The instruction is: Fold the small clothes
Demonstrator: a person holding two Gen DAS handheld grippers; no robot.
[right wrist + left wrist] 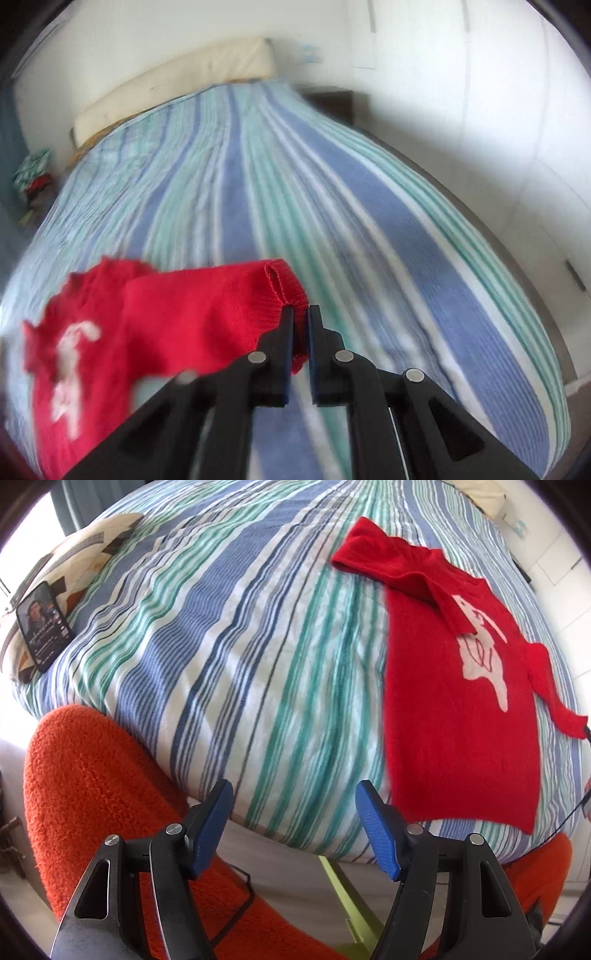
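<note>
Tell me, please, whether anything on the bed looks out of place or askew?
A phone with its screen lit leans against the patterned pillow, unrelated to folding. The red sweater lies unevenly, one sleeve across its chest.

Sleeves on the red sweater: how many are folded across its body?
1. One sleeve lies folded across the red sweater; the other sleeve stretches outward, its cuff pinched by the right gripper.
</note>
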